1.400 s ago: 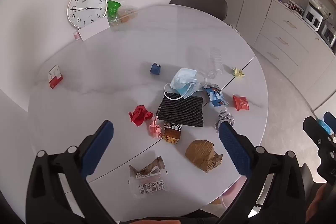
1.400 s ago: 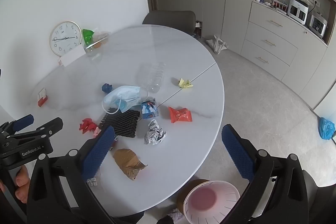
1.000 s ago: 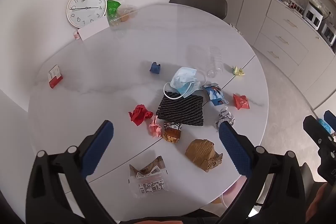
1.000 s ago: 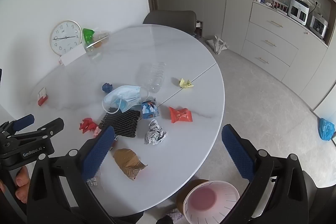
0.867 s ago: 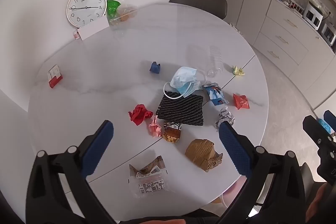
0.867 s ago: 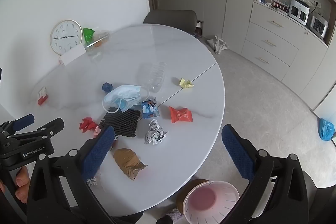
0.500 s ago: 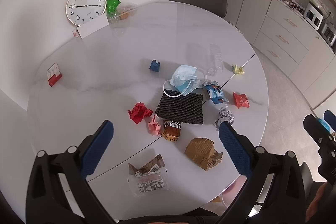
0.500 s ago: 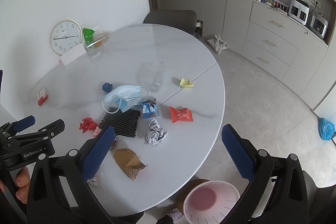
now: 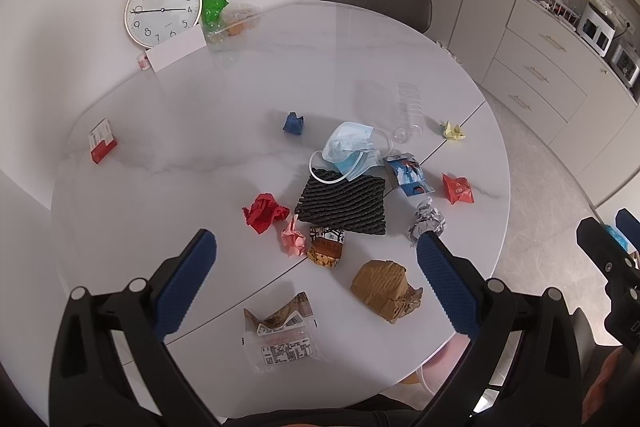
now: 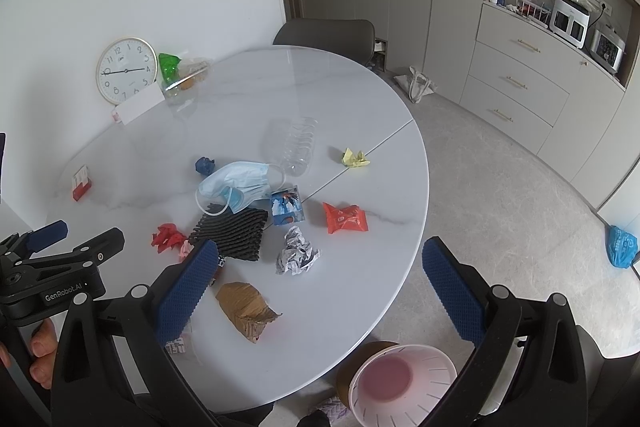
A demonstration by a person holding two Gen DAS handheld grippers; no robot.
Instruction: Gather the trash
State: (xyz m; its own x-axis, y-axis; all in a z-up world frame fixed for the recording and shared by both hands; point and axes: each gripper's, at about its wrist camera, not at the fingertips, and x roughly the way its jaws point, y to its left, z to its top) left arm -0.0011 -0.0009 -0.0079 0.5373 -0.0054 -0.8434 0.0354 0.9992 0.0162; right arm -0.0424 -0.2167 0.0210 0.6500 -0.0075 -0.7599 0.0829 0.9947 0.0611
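Trash lay scattered on the counter [image 9: 168, 115] below my left tool [image 9: 316, 259] and right tool [image 10: 320, 267], both spread wide and empty. Nearest ahead sat a brown paper wad [image 9: 386, 291]; beyond it, black foam netting [image 9: 342, 205] and a face mask [image 9: 350, 151].

The left gripper [image 9: 316, 259] is held up high, angled downward, its two blue-padded fingers [image 9: 186, 285] spread wide apart with nothing between them. The right gripper [image 10: 320, 281] sits in a matching pose to its right, likewise raised and tilted down, jaws fully parted and empty. In the right wrist view the left gripper shows at the near left edge, gripped from below by a bare hand [image 10: 38, 355] whose fingertips curl around the handle. In the left wrist view the right gripper's black frame shows at the near right edge.
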